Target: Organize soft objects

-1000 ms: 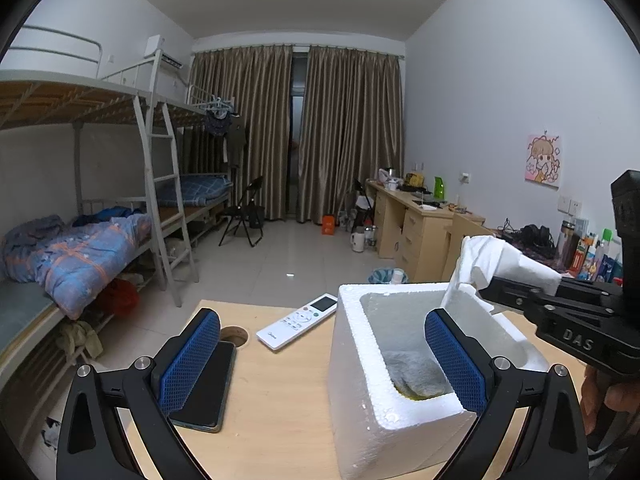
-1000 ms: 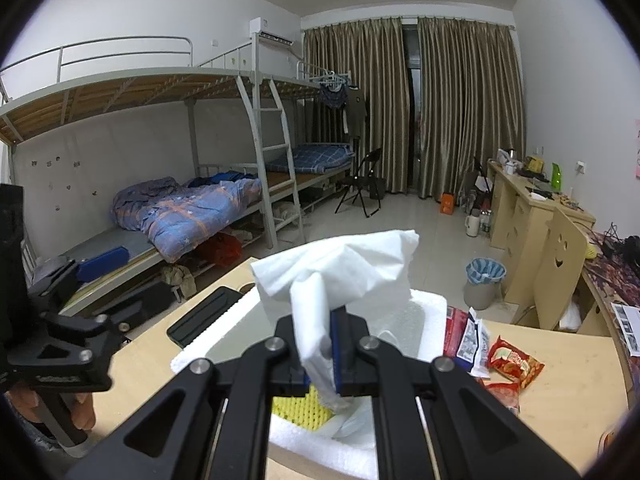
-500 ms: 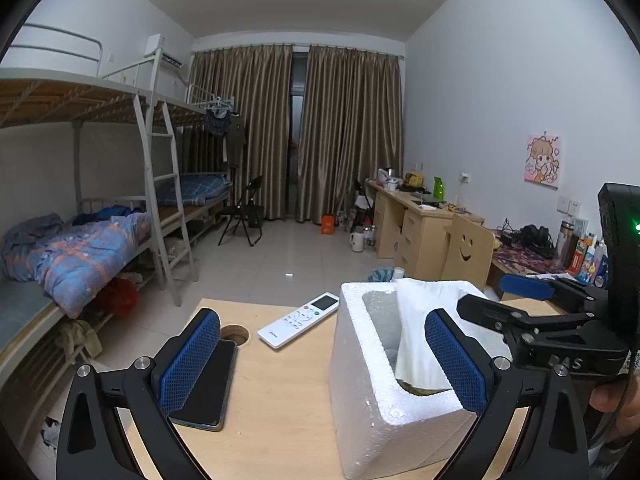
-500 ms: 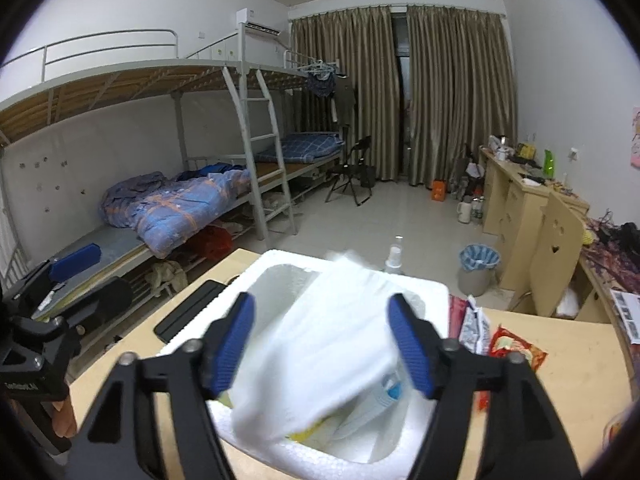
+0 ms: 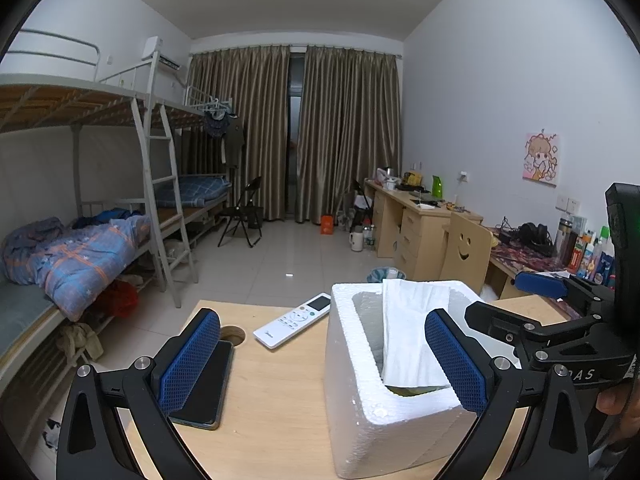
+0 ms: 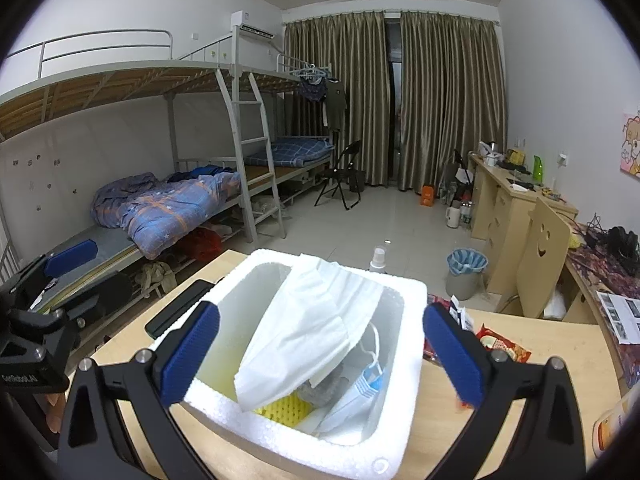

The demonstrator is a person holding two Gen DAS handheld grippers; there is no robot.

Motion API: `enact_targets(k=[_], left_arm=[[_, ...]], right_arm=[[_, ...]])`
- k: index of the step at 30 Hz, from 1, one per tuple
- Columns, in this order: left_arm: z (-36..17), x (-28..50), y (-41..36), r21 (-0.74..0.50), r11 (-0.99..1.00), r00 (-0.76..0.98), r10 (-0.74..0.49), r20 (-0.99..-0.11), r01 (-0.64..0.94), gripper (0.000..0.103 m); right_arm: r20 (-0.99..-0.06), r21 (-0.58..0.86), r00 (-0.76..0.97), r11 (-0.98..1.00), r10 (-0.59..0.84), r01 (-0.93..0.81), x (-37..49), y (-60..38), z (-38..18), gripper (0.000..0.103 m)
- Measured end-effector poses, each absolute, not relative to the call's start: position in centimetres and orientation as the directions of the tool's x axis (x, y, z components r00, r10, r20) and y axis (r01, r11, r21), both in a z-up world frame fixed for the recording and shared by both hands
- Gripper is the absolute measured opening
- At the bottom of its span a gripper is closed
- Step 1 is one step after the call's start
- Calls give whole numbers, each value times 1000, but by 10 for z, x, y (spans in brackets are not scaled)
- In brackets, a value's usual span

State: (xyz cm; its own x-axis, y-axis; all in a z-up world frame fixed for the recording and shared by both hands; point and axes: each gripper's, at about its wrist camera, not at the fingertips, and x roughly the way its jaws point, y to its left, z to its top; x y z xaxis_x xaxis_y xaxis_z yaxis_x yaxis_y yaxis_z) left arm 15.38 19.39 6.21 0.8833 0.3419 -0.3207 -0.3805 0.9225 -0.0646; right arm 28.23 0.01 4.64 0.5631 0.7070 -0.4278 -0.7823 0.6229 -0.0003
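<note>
A white foam box (image 6: 400,444) stands on the wooden table; it also shows in the left wrist view (image 5: 360,420). A white tissue (image 6: 312,332) lies draped inside it, leaning over the far rim, and shows in the left wrist view (image 5: 412,332) too. Under it are a yellow sponge (image 6: 284,408), a grey cloth (image 6: 324,388) and a blue face mask (image 6: 368,380). My right gripper (image 6: 320,356) is open and empty just above the box. My left gripper (image 5: 320,360) is open and empty, left of the box.
A black phone (image 5: 208,392) and a white remote (image 5: 296,320) lie on the table (image 5: 280,380) left of the box. A table hole (image 5: 232,334) is near the phone. Snack packets (image 6: 504,348) and a spray bottle (image 6: 378,260) sit near the box.
My right gripper opened and let go of the white tissue, which dropped into the foam box. The left gripper stayed still.
</note>
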Motion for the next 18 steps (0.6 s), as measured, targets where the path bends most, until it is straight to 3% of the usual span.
enact_targets(k=[18], left_arm=[[80, 131, 162, -41, 926, 893, 349, -285, -375, 102]], right_arm=[[-360, 23, 616, 667, 700, -744, 265, -50, 65, 103]])
